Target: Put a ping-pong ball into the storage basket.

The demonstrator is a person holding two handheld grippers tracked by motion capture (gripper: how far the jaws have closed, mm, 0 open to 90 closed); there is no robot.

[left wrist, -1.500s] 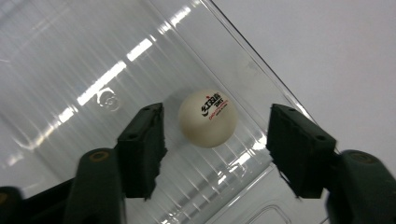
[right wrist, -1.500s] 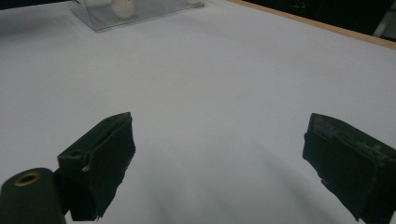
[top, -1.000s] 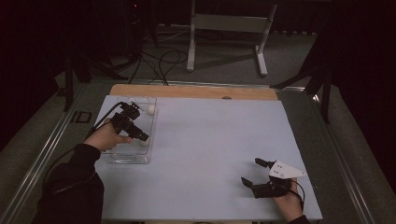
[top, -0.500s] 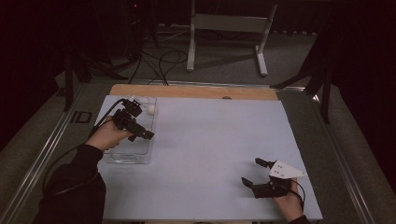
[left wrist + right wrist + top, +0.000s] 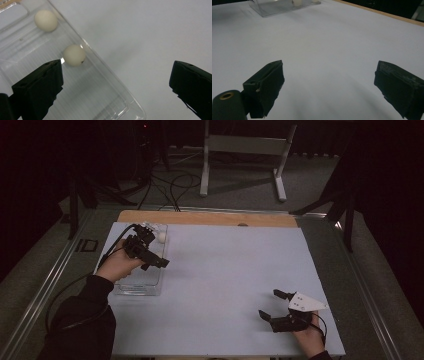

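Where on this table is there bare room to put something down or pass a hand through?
The widest bare patch is the middle of the white table sheet, between the clear tray and the right gripper. The far strip toward the wooden edge is bare too. It is crowded at the left: the left gripper hangs open over the tray with two white balls.

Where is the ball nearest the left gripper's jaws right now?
In the left gripper view, the nearer ball lies inside the clear tray, against its long wall, just beyond the left gripper; a second ball lies farther in.

open tongs (image 5: 329, 85) over bare white table (image 5: 332, 42); clear tray (image 5: 279, 6) far off.
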